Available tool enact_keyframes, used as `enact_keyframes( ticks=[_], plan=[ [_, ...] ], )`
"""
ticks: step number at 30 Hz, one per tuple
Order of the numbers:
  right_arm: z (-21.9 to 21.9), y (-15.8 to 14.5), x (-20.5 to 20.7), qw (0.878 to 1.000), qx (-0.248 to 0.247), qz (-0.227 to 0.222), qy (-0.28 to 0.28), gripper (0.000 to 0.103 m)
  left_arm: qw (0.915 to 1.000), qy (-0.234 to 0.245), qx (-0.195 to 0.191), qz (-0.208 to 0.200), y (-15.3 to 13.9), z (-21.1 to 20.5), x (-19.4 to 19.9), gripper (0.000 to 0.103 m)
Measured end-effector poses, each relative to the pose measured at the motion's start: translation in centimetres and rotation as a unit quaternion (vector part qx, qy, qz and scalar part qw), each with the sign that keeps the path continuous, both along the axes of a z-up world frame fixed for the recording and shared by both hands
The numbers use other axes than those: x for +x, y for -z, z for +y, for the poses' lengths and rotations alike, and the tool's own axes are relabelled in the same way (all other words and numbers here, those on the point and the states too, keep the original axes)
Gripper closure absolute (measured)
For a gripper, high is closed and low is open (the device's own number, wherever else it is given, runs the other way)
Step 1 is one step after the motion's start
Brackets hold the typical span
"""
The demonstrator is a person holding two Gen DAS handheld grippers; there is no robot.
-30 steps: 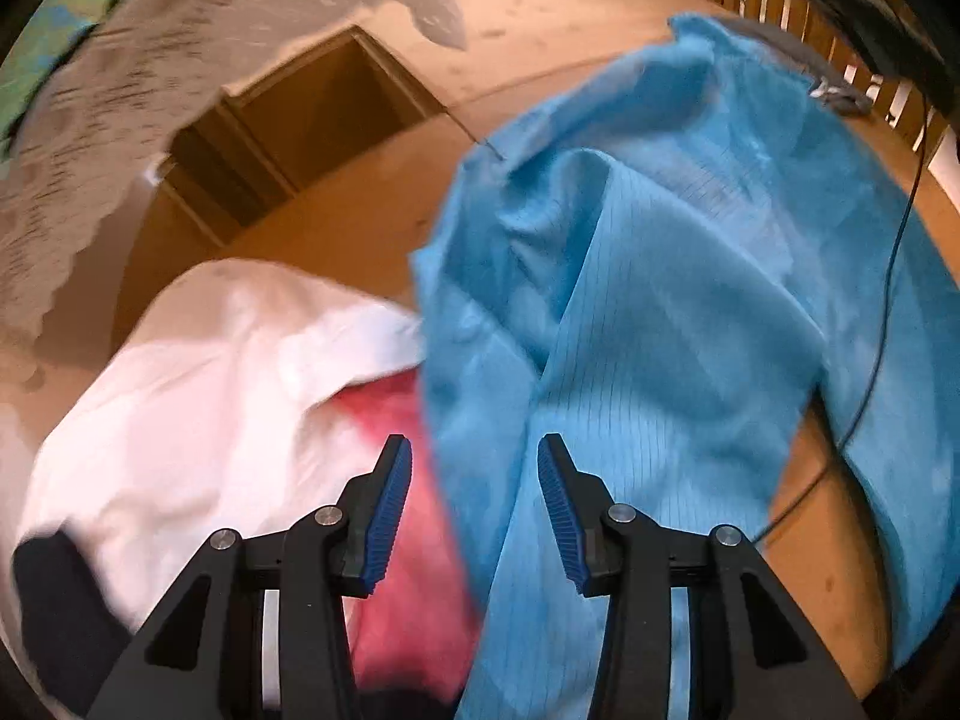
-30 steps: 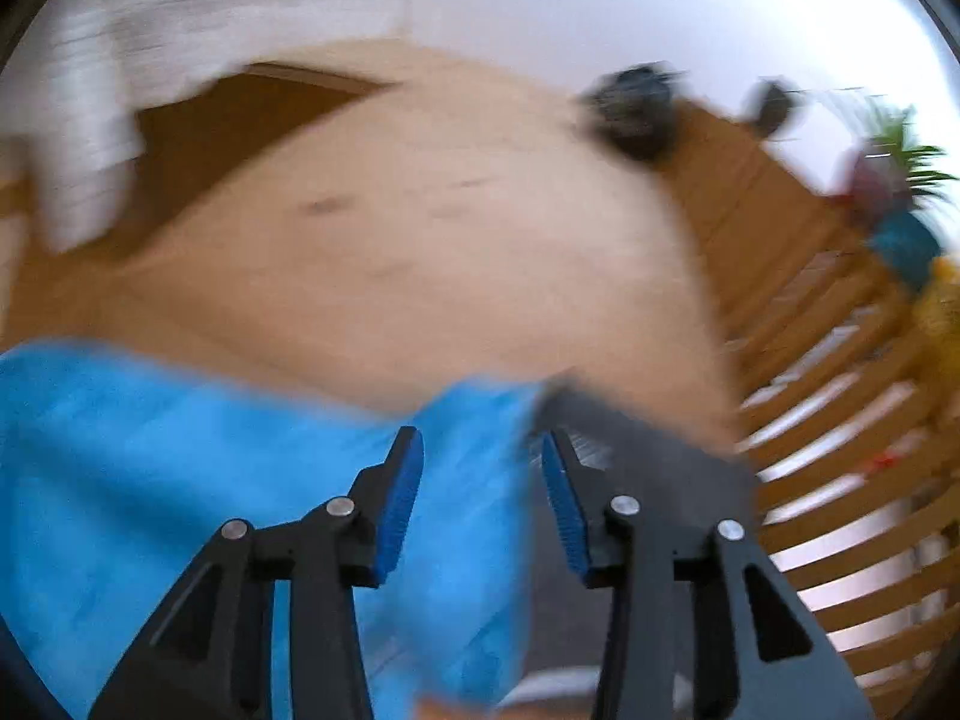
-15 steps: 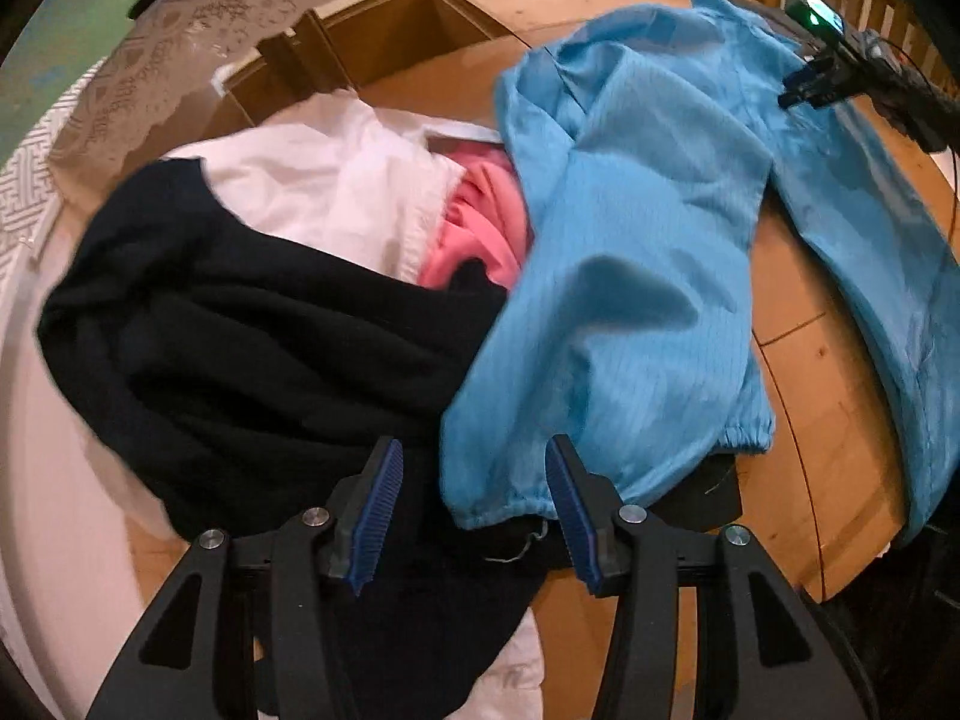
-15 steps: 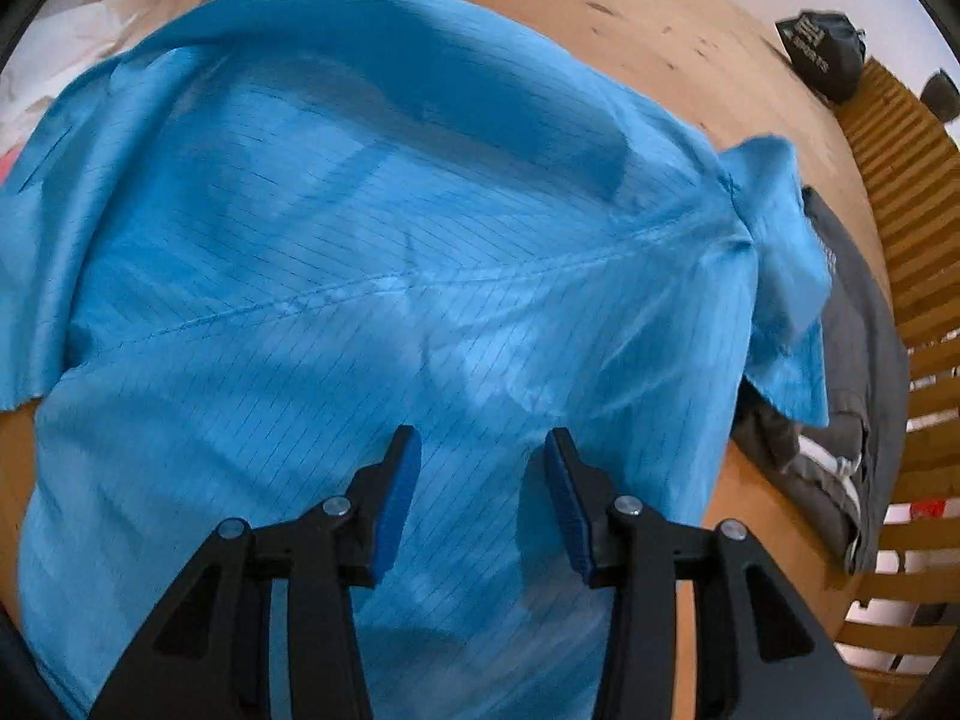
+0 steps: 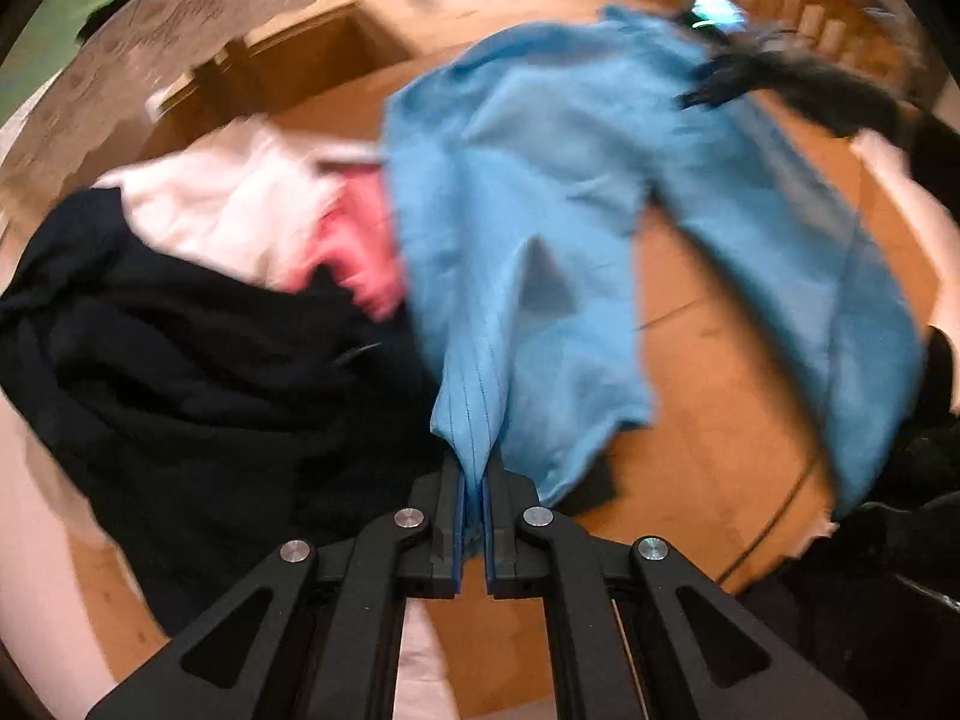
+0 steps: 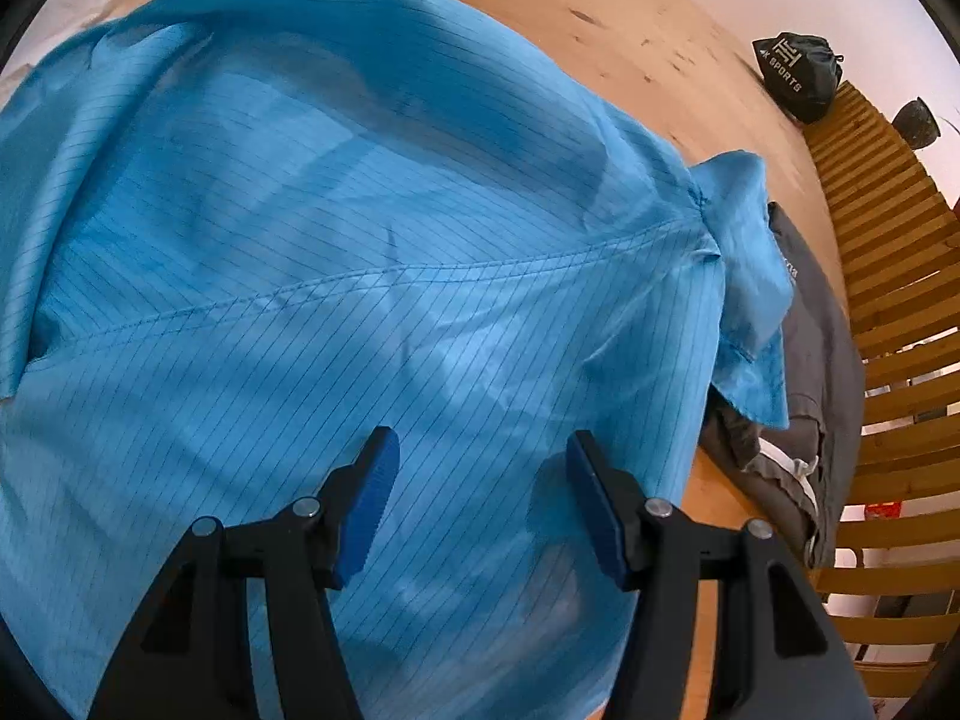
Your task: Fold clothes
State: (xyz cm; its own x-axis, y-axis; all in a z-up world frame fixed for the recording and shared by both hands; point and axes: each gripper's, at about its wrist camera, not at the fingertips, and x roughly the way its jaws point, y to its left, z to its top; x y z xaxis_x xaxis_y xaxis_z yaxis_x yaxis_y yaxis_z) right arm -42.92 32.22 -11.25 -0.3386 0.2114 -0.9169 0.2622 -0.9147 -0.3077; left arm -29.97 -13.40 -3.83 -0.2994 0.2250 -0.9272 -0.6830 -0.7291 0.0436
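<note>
Folding barely begun. The left gripper (image 5: pixel 474 483) is clamped on an edge of the blue garment (image 5: pixel 528 228), which sprawls unfolded across the wooden table (image 5: pixel 708 360). The right gripper (image 6: pixel 480 498), jaws just widening, hovers over it, gripping nothing. The pile of other clothes (image 5: pixel 180 324) awaits.

The left gripper (image 5: pixel 474 516), open half a second ago, has been closed on the hem of the blue garment (image 5: pixel 540 228), which is now pinched between its pads. The right gripper (image 6: pixel 480 498) jaws have been opened wider above the cloth, nothing being gripped.
</note>
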Motion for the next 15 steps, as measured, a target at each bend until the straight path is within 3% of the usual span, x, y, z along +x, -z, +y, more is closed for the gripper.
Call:
enact_keyframes(
  ticks=[4,5,6,7,8,9,11,15],
  plan=[
    [0.4,-0.4,0.3,1.000,-0.006,0.001,0.008,0.046,0.9950,0.016,0.087,-0.045,0.0,2.0,2.9,0.097],
    [0.5,-0.5,0.4,1.000,-0.008,0.001,0.010,0.046,0.9941,0.027,0.090,-0.055,0.6,2.8,4.0,0.091],
    [0.6,-0.6,0.5,1.000,-0.008,0.001,0.009,0.046,0.9931,0.038,0.091,-0.064,1.3,3.6,5.0,0.073],
    [0.6,-0.7,0.6,1.000,-0.007,0.001,0.009,0.046,0.9919,0.049,0.091,-0.073,2.0,4.4,6.1,0.062],
    [0.6,-0.8,0.6,1.000,-0.006,0.000,0.008,0.046,0.9905,0.060,0.092,-0.083,2.7,5.2,7.1,0.054],
    [0.6,-0.9,0.7,1.000,-0.004,0.000,0.008,0.046,0.9924,0.066,0.073,-0.073,3.2,5.6,7.7,0.054],
    [0.6,-1.0,0.9,1.000,0.000,0.001,0.006,0.046,0.9949,0.053,0.061,-0.060,3.5,5.2,7.1,0.055],
    [0.6,-1.4,1.4,1.000,0.004,0.005,0.004,0.046,0.9952,-0.041,0.074,-0.049,3.8,2.0,2.1,0.049]
  ],
)
